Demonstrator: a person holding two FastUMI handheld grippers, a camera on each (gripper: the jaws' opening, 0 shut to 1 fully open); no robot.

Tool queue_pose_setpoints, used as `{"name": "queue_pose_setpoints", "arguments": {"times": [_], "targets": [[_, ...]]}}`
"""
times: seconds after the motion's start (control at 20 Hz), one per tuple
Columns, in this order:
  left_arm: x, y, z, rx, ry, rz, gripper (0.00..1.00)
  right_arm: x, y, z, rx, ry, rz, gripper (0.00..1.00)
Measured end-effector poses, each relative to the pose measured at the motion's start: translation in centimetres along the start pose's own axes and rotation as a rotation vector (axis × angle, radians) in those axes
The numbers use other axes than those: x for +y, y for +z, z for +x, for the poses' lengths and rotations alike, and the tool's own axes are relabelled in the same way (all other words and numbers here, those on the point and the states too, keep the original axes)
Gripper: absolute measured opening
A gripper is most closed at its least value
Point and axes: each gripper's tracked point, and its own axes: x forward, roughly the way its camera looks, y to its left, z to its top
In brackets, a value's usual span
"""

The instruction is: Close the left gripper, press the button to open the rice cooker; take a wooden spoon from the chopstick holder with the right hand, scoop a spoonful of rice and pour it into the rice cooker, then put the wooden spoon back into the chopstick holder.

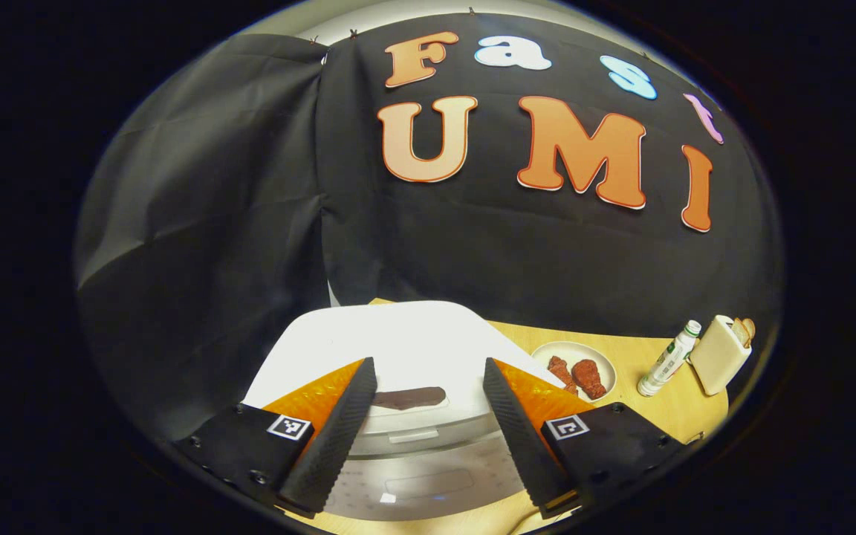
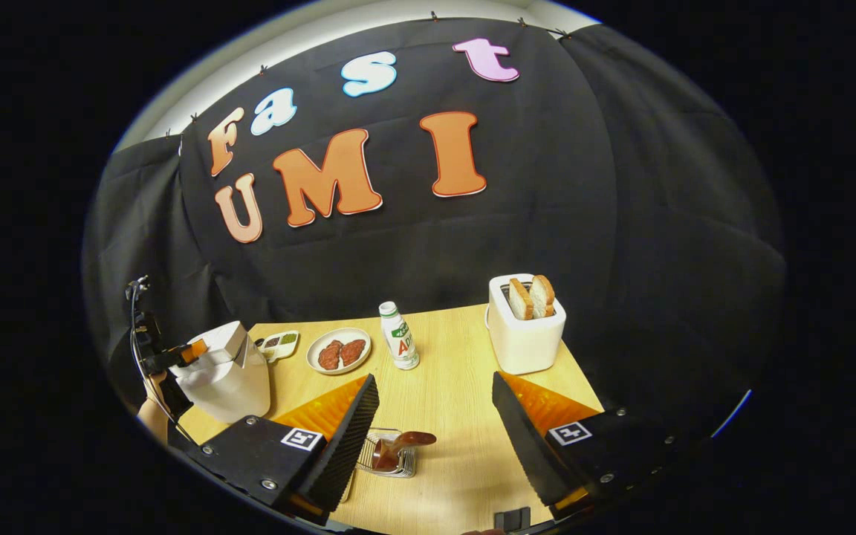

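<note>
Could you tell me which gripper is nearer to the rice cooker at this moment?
Left. The left gripper hangs open just above the closed rice cooker; in the right gripper view it sits at the cooker's top. The right gripper is open farther along the table, over the chopstick holder.

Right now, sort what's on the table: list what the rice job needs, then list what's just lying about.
Needed:
rice cooker, lid shut
wooden spoon in the chopstick holder
left gripper, open over the cooker
right gripper, open above the holder

Lying about:
plate of meat
bottle
toaster with bread
small sauce tray
</note>
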Motion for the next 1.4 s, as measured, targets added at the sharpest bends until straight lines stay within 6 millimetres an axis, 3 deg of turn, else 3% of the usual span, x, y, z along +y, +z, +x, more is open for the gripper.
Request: {"name": "queue_pose_setpoints", "arguments": {"times": [0.15,0.45,0.75,0.85,1.0,1.3,1.4], "targets": [[0.1,-2.9,0.1,0.053,0.008,0.031,1.00,0.0,-0.5,0.0,0.013,0.010,0.003,0.95],[0.2,-2.4,0.7,-0.019,0.029,0.037,1.00,-0.5,-1.2,-0.4,0.016,0.003,0.025,0.95],[-0.2,-2.0,-0.4,0.024,-0.008,0.000,0.99,-0.4,-0.5,-0.3,-0.010,-0.010,0.034,0.95],[-0.4,-0.1,-1.8,0.002,-0.033,-0.034,0.99,0.0,0.0,-0.6,-0.026,-0.017,0.021,0.95],[0.0,4.3,-4.0,-0.058,-0.073,-0.026,0.99,0.6,1.9,-0.4,-0.069,-0.036,-0.013,0.95],[1.5,15.7,-9.5,-0.222,-0.122,0.020,0.98,1.7,6.1,-1.0,-0.174,-0.071,-0.017,0.95],[2.2,18.6,-11.3,-0.264,-0.131,0.027,0.98,1.9,7.5,-1.5,-0.211,-0.090,-0.023,0.95]]}}
